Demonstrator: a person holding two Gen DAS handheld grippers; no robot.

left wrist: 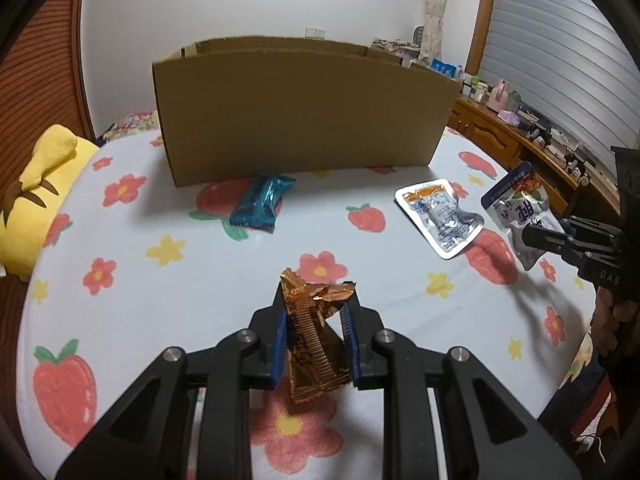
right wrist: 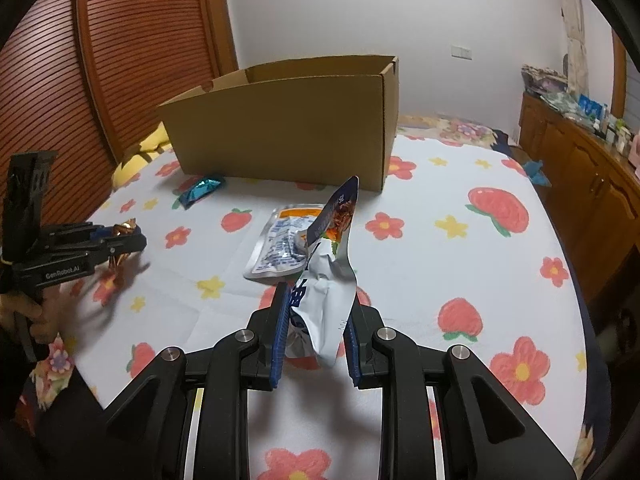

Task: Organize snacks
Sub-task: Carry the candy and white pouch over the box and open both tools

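Observation:
My left gripper (left wrist: 314, 300) is shut on an orange foil snack bar (left wrist: 314, 336), held just above the flowered sheet; the same gripper (right wrist: 132, 238) shows at the left of the right wrist view. My right gripper (right wrist: 316, 300) is shut on a white and blue snack pouch (right wrist: 328, 276), lifted off the sheet, and appears in the left wrist view as well (left wrist: 532, 236). A silver and orange pouch (left wrist: 440, 216) (right wrist: 280, 244) lies flat between them. A blue foil bar (left wrist: 262, 204) (right wrist: 200, 190) rests in front of the open cardboard box (left wrist: 304, 112) (right wrist: 288, 136).
The flowered sheet (left wrist: 180, 280) covers a bed. A yellow plush pillow (left wrist: 36, 192) lies at the left edge. A wooden cabinet (right wrist: 580, 176) with clutter on top runs along the right side, and a slatted wooden door (right wrist: 120, 60) stands behind the box.

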